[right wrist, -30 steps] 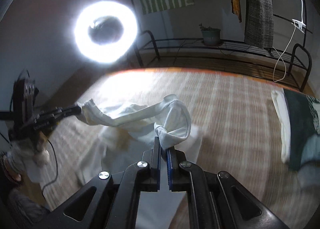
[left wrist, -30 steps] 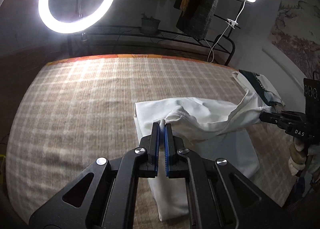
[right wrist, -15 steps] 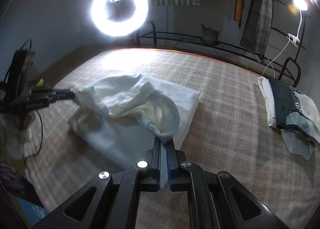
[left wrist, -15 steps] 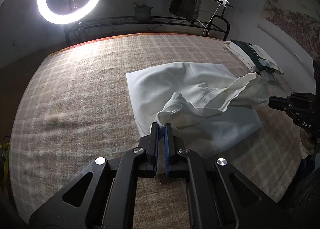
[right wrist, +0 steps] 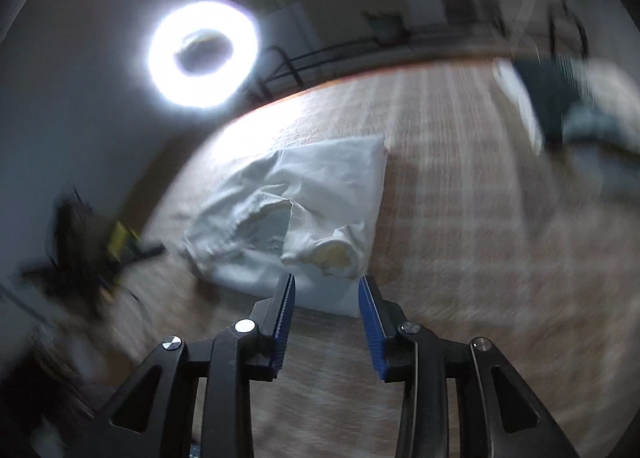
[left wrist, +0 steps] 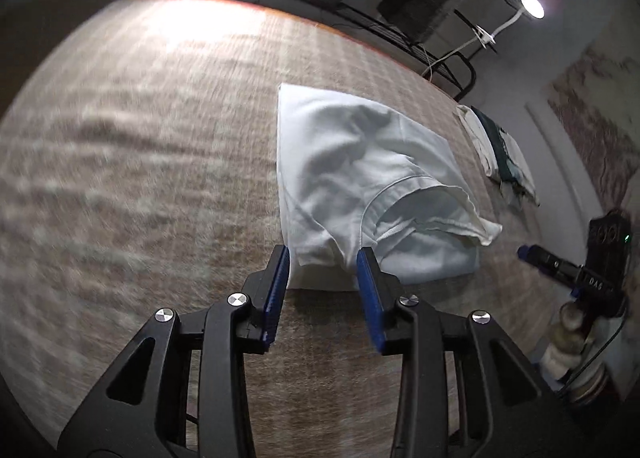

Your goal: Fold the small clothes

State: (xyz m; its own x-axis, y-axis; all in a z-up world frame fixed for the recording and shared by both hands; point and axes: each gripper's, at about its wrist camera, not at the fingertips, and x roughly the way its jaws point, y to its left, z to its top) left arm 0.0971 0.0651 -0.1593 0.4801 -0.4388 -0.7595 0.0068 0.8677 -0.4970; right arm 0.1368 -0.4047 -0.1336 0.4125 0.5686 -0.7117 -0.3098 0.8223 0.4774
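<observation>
On the plaid table [left wrist: 140, 162], left wrist view: white garment [left wrist: 360, 174] lies folded over, long axis running from the near edge away toward the far-right rail [left wrist: 404, 42]. Its neck opening faces right-near. Left gripper [left wrist: 323, 262] jaws have just been opening; they stand apart, near corner of the garment between the blue pads [left wrist: 280, 278], right pad tip overlapping the cloth in view, no clamp. Right of the garment, apart from it: right gripper [left wrist: 524, 252], tip pointing at the garment, jaw state unreadable here. Only legible text: "DAS" on its body. Folded stack [left wrist: 500, 154] sits past the garment on the right. Lamp [left wrist: 532, 5] beyond it.

Right wrist view, heavy blur: garment [right wrist: 320, 194] lies on the table [right wrist: 460, 218], long axis from near edge to far corner, sleeve end nearest. Right gripper [right wrist: 326, 284] jaws have just been opening; they stand apart just short of the garment's near edge, nothing gripped. Left gripper [right wrist: 152, 248] is a dark smear left of the garment. Ring light [right wrist: 202, 54] behind. No readable text.
</observation>
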